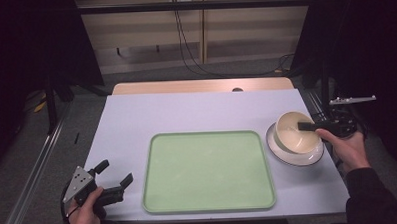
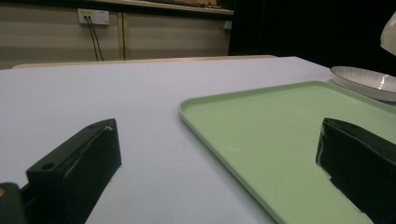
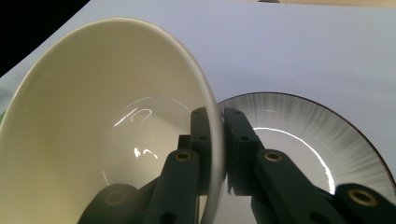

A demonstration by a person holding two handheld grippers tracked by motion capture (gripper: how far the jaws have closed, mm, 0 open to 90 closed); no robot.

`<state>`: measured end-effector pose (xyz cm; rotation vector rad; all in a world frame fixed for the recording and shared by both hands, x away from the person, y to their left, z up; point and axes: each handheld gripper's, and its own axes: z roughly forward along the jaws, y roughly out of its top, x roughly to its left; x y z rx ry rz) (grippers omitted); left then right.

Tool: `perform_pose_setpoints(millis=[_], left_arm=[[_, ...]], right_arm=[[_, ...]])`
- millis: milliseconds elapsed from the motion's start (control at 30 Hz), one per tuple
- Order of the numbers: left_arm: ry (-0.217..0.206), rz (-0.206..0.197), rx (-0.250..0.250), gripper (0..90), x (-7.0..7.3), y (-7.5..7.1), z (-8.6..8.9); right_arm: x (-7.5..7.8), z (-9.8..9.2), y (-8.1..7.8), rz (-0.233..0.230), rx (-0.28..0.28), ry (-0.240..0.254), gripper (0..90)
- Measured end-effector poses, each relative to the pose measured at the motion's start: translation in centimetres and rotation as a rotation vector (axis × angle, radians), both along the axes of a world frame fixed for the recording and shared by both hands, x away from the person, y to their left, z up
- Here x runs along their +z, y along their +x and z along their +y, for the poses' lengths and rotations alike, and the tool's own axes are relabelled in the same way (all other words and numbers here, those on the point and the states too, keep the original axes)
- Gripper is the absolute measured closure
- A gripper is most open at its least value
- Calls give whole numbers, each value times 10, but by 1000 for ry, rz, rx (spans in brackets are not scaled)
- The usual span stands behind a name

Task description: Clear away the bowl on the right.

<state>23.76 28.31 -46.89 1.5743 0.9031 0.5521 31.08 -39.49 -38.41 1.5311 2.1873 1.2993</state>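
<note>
The desk [image 1: 196,109] carries a green tray [image 1: 208,171] at its middle and a plate [image 1: 293,156] at its right edge. Over that plate the cream bowl [image 1: 293,132] hangs tilted, its rim clamped between the right gripper's [image 1: 307,126] fingers [image 3: 240,140]. The left gripper [image 1: 114,180] rests by the tray's near left corner, fingers [image 2: 77,168] wide apart

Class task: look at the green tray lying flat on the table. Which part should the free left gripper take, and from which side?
Grip the raised rim of the tray at its near left edge, coming in level from the left, where the open left gripper already sits. The tray lies flat, so probably only its thin upturned lip fits between the jaws.
</note>
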Motion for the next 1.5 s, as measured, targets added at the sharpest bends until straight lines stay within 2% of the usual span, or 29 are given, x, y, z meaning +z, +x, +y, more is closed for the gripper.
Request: perform_pose_setpoints(millis=[767, 900, 1500], left_arm=[[17, 0, 2, 1, 0, 0, 1], [4, 1, 5, 1, 0, 0, 0], [15, 2, 7, 1, 0, 0, 1]], right_arm=[[16, 31, 14, -22, 66, 0, 836], [17, 35, 17, -22, 67, -4, 836], [18, 66, 41, -20, 93, 8, 835]])
